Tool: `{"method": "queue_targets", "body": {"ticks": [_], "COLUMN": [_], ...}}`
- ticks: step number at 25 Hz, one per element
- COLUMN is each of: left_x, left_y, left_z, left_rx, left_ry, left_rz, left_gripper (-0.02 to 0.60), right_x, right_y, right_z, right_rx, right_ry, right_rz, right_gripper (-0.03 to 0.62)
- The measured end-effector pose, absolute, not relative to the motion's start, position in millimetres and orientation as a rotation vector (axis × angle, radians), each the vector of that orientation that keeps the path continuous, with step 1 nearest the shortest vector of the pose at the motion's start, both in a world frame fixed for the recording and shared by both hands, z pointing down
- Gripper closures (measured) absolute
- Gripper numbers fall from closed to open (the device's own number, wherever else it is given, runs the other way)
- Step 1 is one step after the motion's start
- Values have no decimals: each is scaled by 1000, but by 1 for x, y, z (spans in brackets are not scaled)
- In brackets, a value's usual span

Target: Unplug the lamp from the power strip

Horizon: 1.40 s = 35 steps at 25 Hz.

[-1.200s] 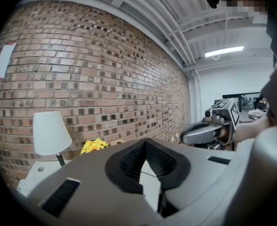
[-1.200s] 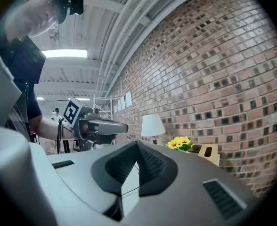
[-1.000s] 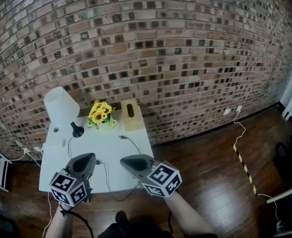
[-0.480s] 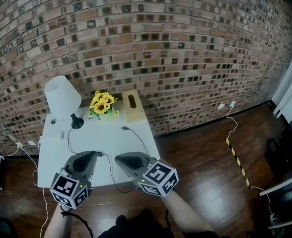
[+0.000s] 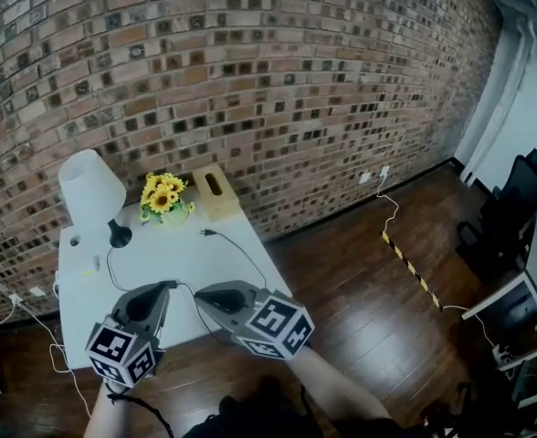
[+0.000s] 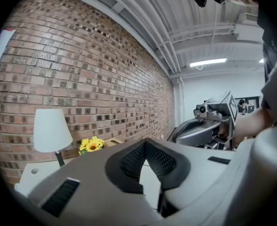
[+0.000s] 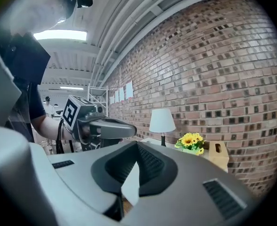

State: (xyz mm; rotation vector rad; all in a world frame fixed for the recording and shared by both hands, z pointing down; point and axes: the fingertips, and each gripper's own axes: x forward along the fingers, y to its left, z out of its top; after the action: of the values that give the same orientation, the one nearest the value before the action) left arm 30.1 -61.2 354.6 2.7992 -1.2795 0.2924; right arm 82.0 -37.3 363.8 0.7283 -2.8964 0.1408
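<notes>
1. The white table [image 5: 159, 255] stands against the brick wall [image 5: 250, 62] at 9 o'clock in the head view, on a dark wooden floor [image 5: 360, 318].
2. The lamp [image 5: 90, 185], a white shade over a black base, stands upright at the table's far left corner, at 11 o'clock from the grippers.
3. The sunflowers [image 5: 162, 194] sit just beside the lamp at 12 o'clock. A wooden tissue box [image 5: 212, 192] follows at 1 o'clock. Both are close to the wall.
4. A black plug [image 5: 208, 234] lies loose on the bare table top, also at 1 o'clock but nearer than the box. Its cord [image 5: 241, 257] trails toward the table's near right edge.
5. The power strip cannot be made out in any view.
6. The left gripper [image 6: 145, 142] points almost level over the table's near edge. Its jaws are pressed together at the tips, with nothing between them.
7. The right gripper [image 7: 137, 145] hangs just beside it at 3 o'clock, not touching it. Its jaws also meet tip to tip and are empty.
8. A strip of yellow-and-black tape [image 5: 405, 263] lies on the floor at 3 o'clock, well apart from the table.
</notes>
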Motion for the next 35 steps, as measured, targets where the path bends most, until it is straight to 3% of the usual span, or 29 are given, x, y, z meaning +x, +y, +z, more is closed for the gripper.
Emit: {"method": "queue_targets", "body": {"ticks": [18,35], "left_x": [113,259], "left_y": [-43,13], "left_z": [354,352], "left_rx": [2988,3083], "left_ry": [-824,-568], "left_rz": [231,264], "left_gripper": [578,578], "right_x": [152,288], "right_y": [10,66], "right_z": [354,345], "right_rx": [1190,1444], "right_ry": [-2711,-2653], "right_rz": [122,114], "right_gripper": [588,589]}}
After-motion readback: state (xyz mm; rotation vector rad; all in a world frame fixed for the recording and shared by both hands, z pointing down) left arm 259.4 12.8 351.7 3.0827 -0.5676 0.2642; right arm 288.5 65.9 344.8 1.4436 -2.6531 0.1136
